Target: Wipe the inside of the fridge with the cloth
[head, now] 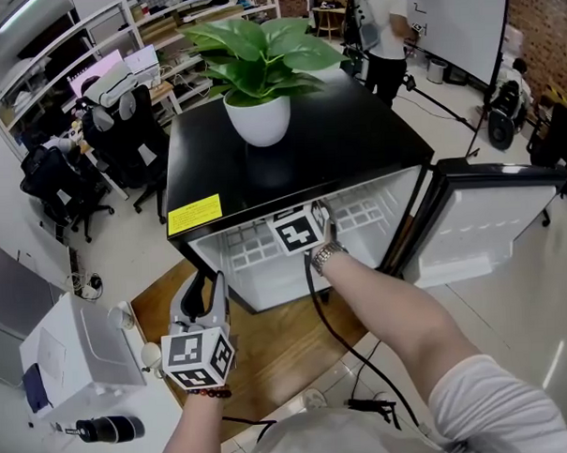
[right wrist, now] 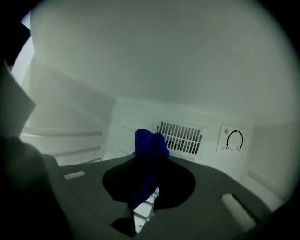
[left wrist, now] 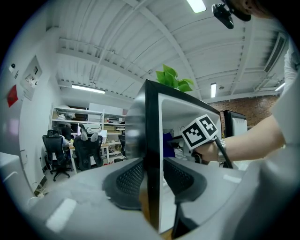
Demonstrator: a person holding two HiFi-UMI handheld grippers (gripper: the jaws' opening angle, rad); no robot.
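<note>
Your right hand-held gripper [right wrist: 148, 164] clamps the crumpled blue cloth [right wrist: 150, 140] inside the black, white-lined fridge [head: 290, 164]; your left hand-held gripper [left wrist: 153, 165] grips its wall [left wrist: 153, 117]. Wiping looks unfinished.

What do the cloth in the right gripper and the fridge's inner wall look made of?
Cloth: soft blue fabric, matte, bunched in folds; possibly microfibre, hard to tell.
Inner wall: smooth white moulded plastic by its look, faint sheen, with moulded shelf ridges at the side.

Office, likely: chairs [head: 121, 148], shelves [head: 190, 14], whiteboard [head: 457, 21].
</note>
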